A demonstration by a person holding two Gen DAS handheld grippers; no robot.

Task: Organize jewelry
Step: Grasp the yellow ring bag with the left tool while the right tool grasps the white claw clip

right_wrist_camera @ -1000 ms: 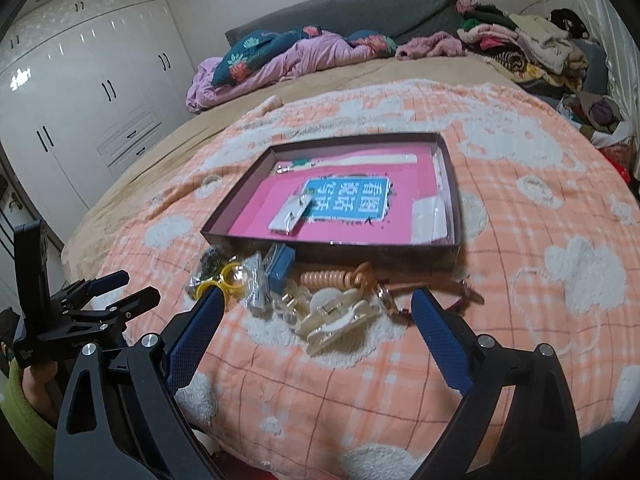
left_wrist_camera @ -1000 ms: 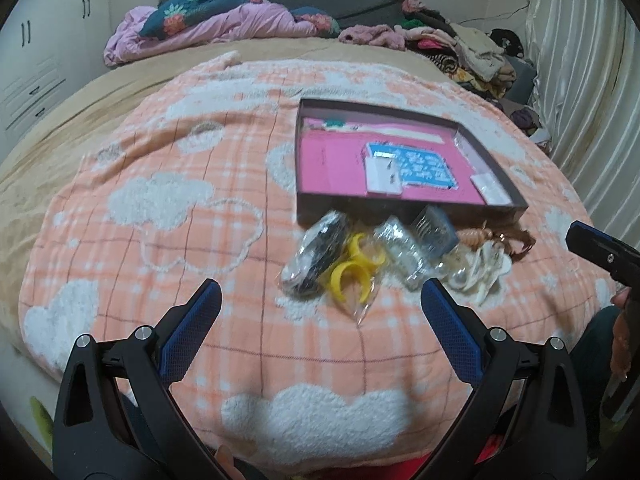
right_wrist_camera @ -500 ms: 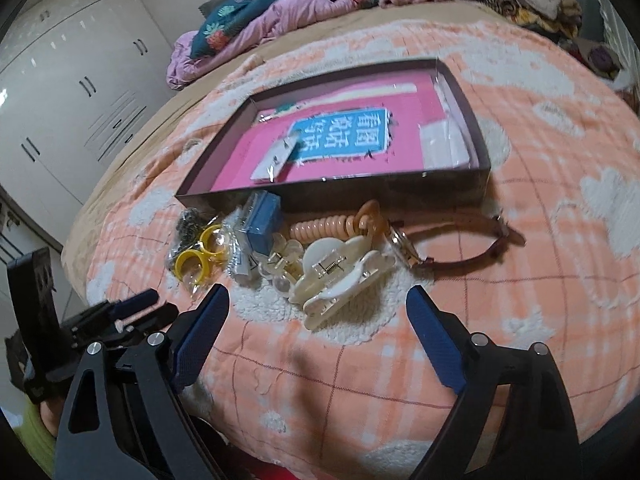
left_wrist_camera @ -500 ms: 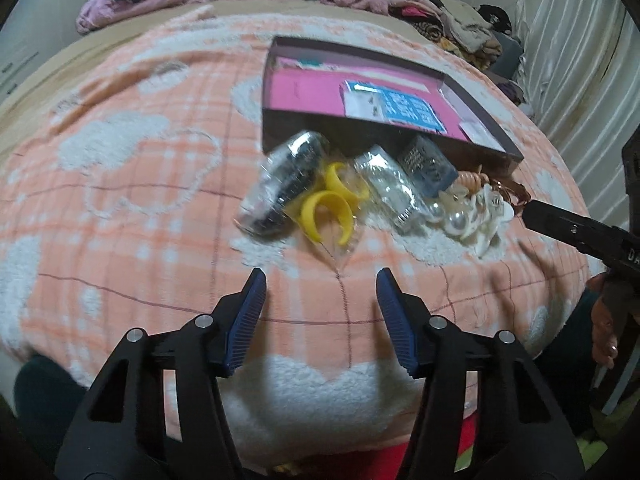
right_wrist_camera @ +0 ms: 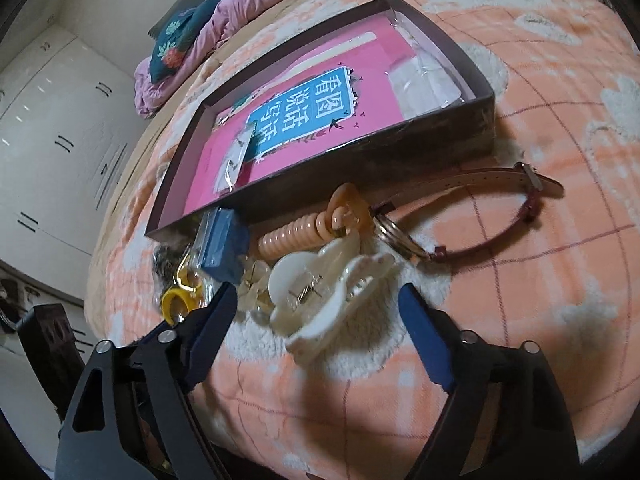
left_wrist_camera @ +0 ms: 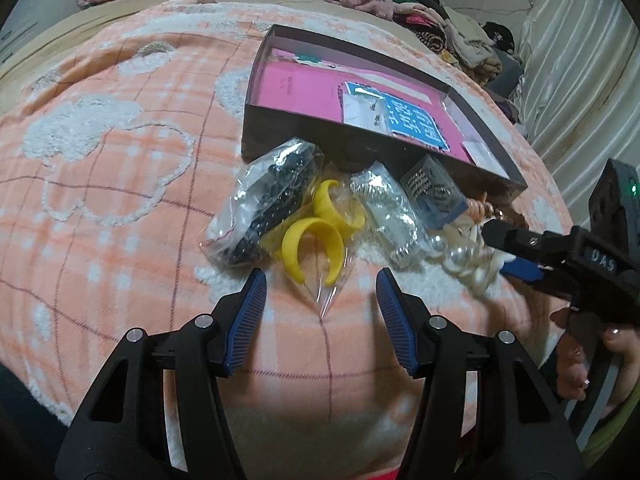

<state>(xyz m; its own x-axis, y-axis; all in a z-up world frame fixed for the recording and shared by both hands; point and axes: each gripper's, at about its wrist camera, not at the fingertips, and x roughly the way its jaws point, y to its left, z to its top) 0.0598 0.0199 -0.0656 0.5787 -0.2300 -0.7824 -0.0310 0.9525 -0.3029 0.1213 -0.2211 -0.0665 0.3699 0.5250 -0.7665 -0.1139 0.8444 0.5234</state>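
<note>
left gripper (left_wrist_camera: 320, 300) jaws wide, empty, near bagged yellow rings (left_wrist_camera: 316, 236) | right gripper (right_wrist_camera: 316, 316) jaws wide around white hair claw (right_wrist_camera: 324, 292), near the box (right_wrist_camera: 360, 168) front wall | claw looks light, stiff, smooth; grip across its body | bag slippery; pinch its corner

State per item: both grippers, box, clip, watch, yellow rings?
left gripper: open, empty, short of the bag.
right gripper: open, straddling the clip.
box: lidless, on the blanket.
hair clip: closed, outside the box.
watch: unbuckled.
yellow rings: bagged, outside the box.
</note>
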